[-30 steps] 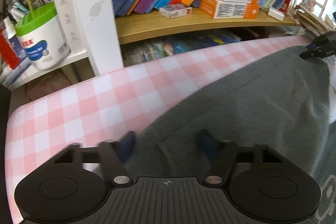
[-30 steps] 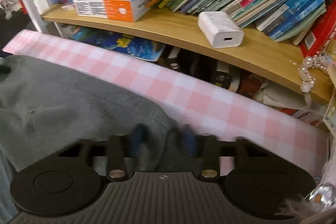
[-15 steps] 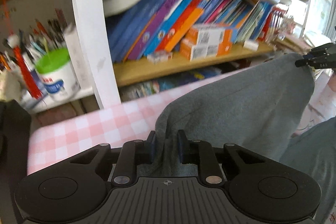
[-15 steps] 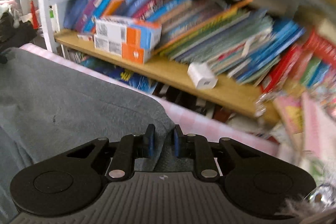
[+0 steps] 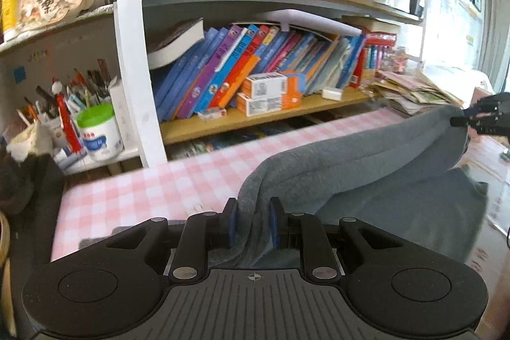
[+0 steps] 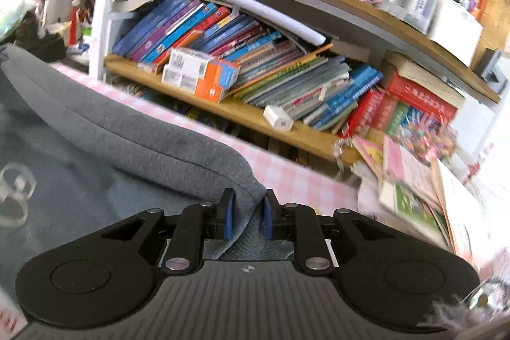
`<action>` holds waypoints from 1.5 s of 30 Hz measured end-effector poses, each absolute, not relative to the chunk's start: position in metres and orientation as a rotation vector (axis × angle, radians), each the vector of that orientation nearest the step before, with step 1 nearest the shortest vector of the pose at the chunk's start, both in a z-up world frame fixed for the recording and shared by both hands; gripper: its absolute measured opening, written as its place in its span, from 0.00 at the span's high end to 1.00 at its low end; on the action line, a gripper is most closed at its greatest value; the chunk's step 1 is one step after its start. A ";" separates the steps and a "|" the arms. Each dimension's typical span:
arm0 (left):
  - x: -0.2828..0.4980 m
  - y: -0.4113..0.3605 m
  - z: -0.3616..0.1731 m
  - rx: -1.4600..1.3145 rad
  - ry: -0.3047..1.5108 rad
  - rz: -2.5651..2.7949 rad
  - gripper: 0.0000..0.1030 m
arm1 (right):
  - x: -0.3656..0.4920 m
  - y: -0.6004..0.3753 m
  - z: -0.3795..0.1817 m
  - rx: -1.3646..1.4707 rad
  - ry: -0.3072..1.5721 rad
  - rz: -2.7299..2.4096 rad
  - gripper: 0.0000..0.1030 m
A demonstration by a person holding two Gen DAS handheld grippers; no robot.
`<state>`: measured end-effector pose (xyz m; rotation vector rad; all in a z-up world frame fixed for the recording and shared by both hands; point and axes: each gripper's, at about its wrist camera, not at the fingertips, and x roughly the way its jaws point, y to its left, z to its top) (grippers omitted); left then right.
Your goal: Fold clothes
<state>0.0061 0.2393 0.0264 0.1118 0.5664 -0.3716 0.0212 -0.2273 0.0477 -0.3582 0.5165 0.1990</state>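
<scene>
- The left tongs [image 5: 251, 223] are pinching one corner of a grey garment [image 5: 366, 161], with the cloth bunched between the blue pads [image 5: 230, 222].
- The right tongs [image 6: 248, 214] clamp the other corner of the same grey garment [image 6: 105, 129] — fabric fills the gap between their pads [image 6: 229, 217].
- From the left wrist view, the right tongs [image 5: 487, 117] show at the far right edge, at the far end of the garment's raised edge.
- That edge runs as a thick rolled band between the two tongs, lifted off the table [image 5: 153, 190], which wears a pink-and-white checked cloth; the rest of the garment hangs below it.
- Behind the table stands a wooden bookshelf [image 5: 287, 112] — leaning books [image 5: 223, 69], orange-and-white boxes [image 5: 269, 94] and a green-lidded tub [image 5: 98, 133].
</scene>
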 end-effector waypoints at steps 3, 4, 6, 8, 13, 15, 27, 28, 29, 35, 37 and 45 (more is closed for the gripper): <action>-0.016 0.239 0.019 0.081 0.589 -0.387 0.81 | -0.012 -0.223 0.035 -0.374 0.545 0.172 0.80; -0.023 0.238 0.016 0.079 0.599 -0.388 0.81 | -0.021 -0.222 0.031 -0.375 0.557 0.163 0.79; -0.034 0.236 0.009 0.079 0.621 -0.390 0.81 | -0.038 -0.220 0.023 -0.376 0.580 0.145 0.78; -0.045 0.236 0.002 0.077 0.641 -0.388 0.79 | -0.052 -0.221 0.016 -0.375 0.608 0.135 0.75; -0.071 0.238 -0.014 0.022 0.690 -0.362 0.76 | -0.083 -0.220 0.001 -0.345 0.681 0.118 0.68; -0.082 0.241 -0.018 -0.010 0.701 -0.345 0.75 | -0.090 -0.221 -0.002 -0.326 0.707 0.103 0.66; -0.118 0.293 -0.018 -0.406 0.691 -0.068 0.48 | -0.114 -0.248 0.007 0.165 0.821 -0.058 0.43; -0.119 0.297 -0.018 -0.448 0.691 -0.040 0.47 | -0.115 -0.252 0.008 0.241 0.823 -0.066 0.43; -0.119 0.300 -0.018 -0.476 0.690 -0.021 0.47 | -0.115 -0.254 0.008 0.329 0.823 -0.072 0.43; -0.122 0.303 -0.019 -0.603 0.646 0.051 0.47 | -0.117 -0.276 -0.003 0.972 0.763 -0.115 0.43; -0.122 0.303 -0.021 -0.644 0.639 0.061 0.46 | -0.116 -0.282 -0.009 1.157 0.722 -0.143 0.43; -0.129 0.306 -0.034 -0.712 0.663 0.104 0.46 | -0.099 -0.293 -0.033 1.406 0.687 -0.288 0.63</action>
